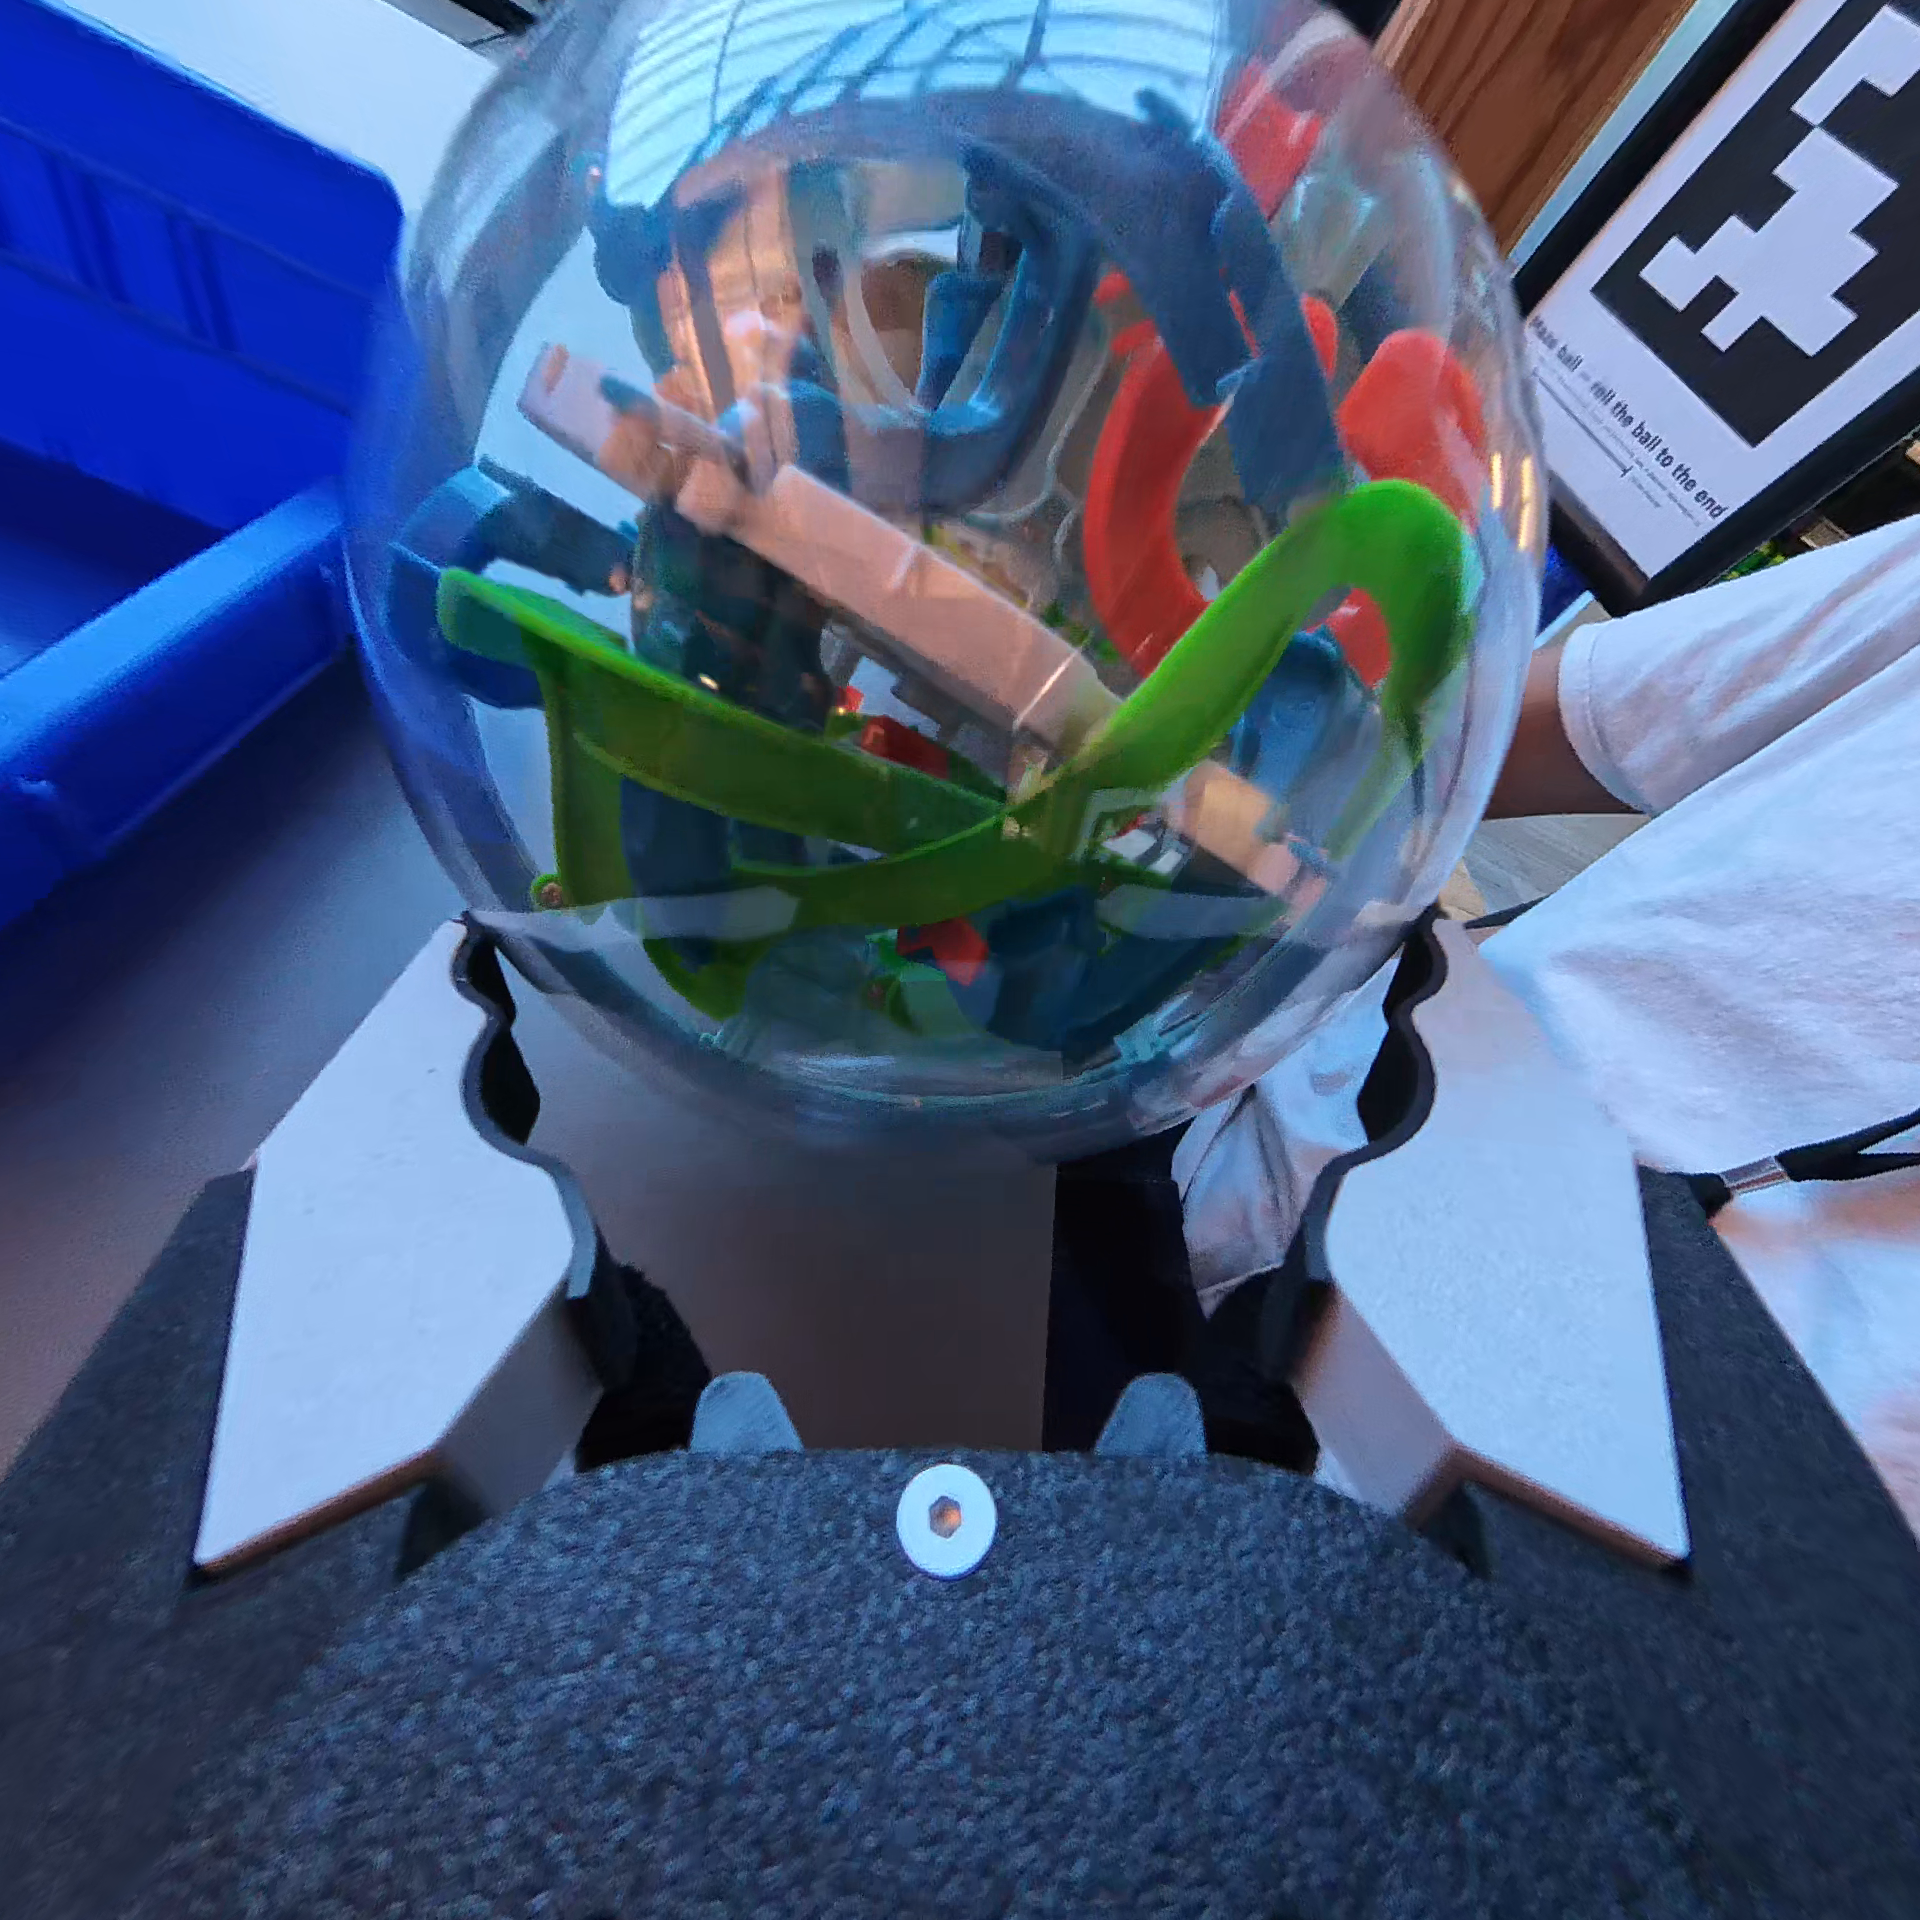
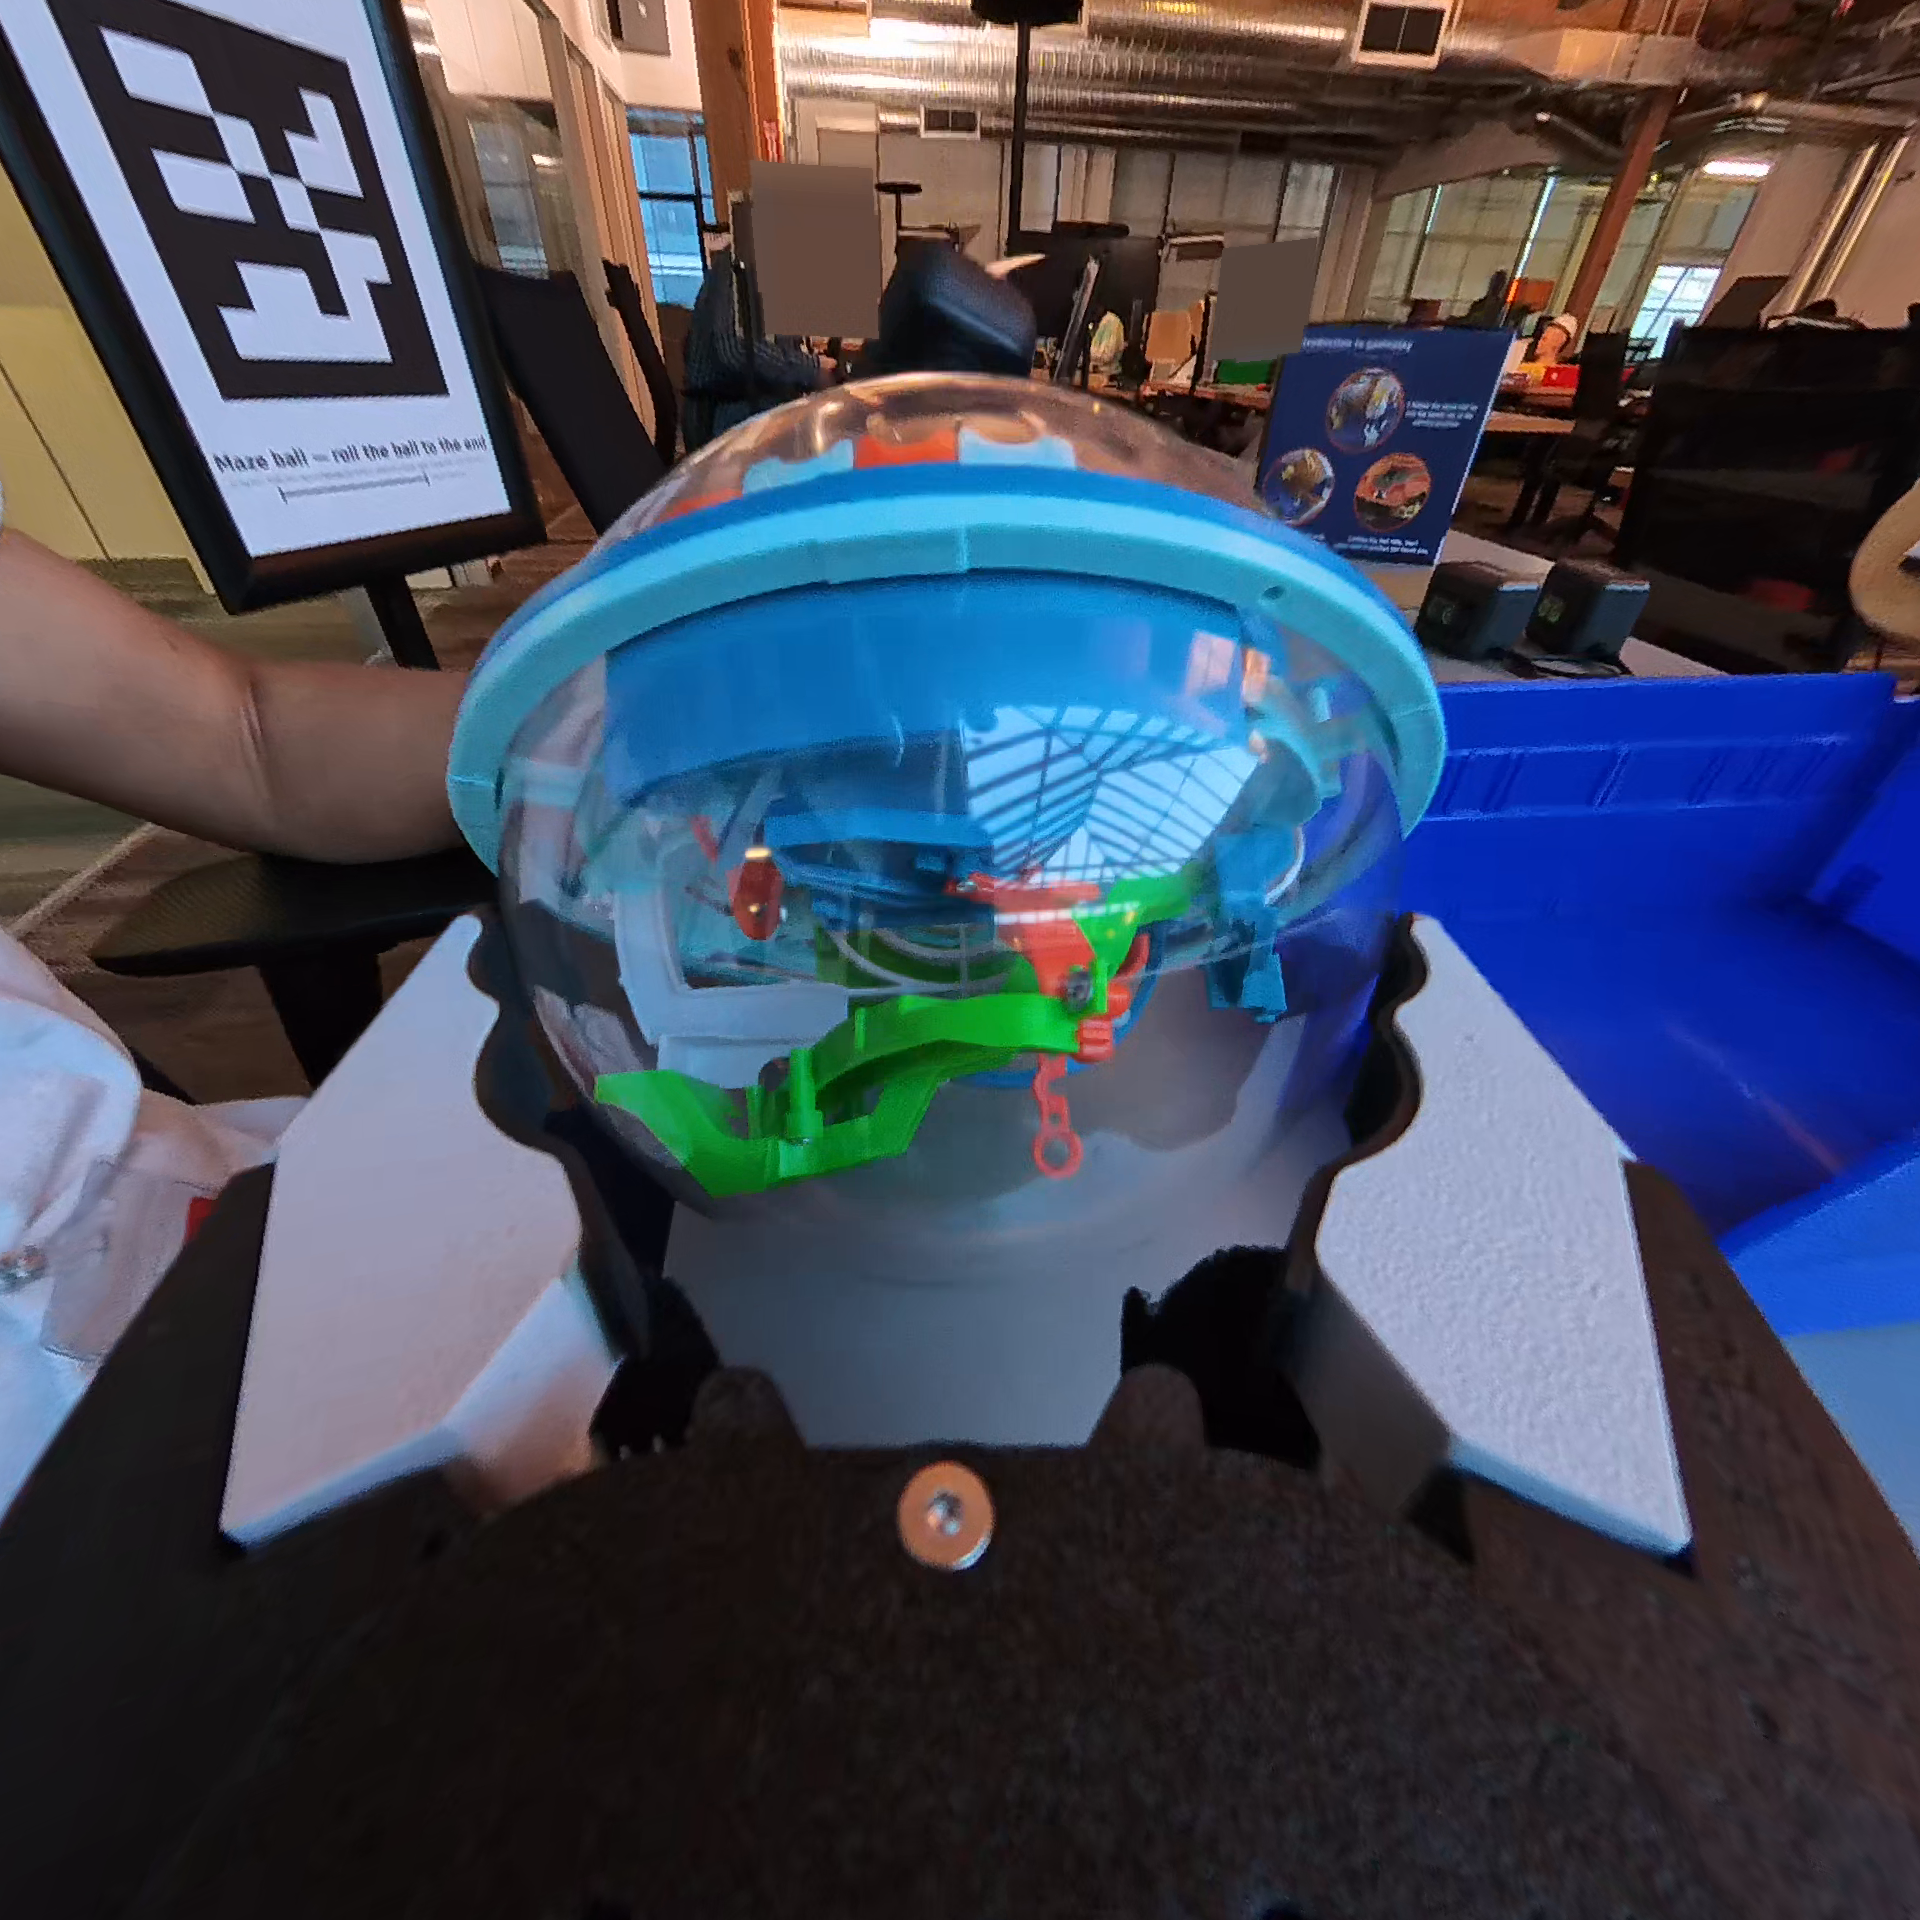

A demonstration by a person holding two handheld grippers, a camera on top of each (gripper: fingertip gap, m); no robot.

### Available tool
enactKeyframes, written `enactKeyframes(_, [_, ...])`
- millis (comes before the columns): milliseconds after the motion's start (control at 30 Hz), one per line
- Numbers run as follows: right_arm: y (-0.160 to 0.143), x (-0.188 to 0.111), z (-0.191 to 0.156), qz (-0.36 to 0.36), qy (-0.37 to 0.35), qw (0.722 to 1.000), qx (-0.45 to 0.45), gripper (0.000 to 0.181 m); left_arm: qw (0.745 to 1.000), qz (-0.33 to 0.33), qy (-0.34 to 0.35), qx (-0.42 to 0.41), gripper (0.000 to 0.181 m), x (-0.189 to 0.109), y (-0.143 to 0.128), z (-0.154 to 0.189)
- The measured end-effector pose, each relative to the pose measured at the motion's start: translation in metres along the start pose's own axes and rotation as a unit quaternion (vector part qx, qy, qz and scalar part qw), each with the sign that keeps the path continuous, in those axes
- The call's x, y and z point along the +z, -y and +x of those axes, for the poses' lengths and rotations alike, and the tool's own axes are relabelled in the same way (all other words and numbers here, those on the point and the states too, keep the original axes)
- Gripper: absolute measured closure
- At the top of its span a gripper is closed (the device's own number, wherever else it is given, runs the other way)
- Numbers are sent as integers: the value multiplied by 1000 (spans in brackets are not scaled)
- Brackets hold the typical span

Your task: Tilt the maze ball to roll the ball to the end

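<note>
**Maze ball, held two-handed**

While both sets of jaws stand wide, the clear maze ball (image 1: 940, 582) sits between each pair, pressed at its sides: left gripper (image 1: 948, 935), right gripper (image 2: 940, 961). Blue ring (image 2: 935, 561) tilted. Blue bin (image 1: 156, 499) at 9 o'clock; framed marker sign (image 2: 260, 270) at 11.

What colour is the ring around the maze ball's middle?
Light blue ring around the maze ball, clearest in the right wrist view.

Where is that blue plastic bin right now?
The blue bin sits on the left in the left wrist view and on the right in the right wrist view, just behind the maze ball.
</note>
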State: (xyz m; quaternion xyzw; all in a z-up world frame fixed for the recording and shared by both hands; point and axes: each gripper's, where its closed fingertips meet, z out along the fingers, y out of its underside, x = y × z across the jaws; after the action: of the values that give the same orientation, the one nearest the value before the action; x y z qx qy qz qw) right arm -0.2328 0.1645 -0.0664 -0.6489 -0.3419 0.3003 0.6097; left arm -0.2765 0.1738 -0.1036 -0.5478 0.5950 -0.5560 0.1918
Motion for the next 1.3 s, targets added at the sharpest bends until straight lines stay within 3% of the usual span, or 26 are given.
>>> enactKeyframes(267, [16, -5, 0, 16, 24, 994, 107, 27, 999, -21, 37, 12, 23, 13, -17, 9])
enactKeyframes(400, [15, -11, -4, -47, 36, 988, 144, 28, 999, -11, 46, 5, 24, 25, -22, 18])
enactKeyframes(533, [17, -22, -6, -99, 38, 976, 192, 27, 996, -60, 53, 27, 29, 49, -42, 25])
enactKeyframes(767, [15, -35, 4, -71, 48, 958, 275, 27, 995, -92, 36, 27, 33, 68, -54, 37])
enactKeyframes(1100, [20, -33, -9, -116, 21, 976, 186, 28, 995, -92, 24, 9, 27, 71, -52, 36])
enactKeyframes(1300, [31, -25, -16, -103, 10, 985, 136, 28, 997, -77, 19, 7, 30, 70, -47, 36])
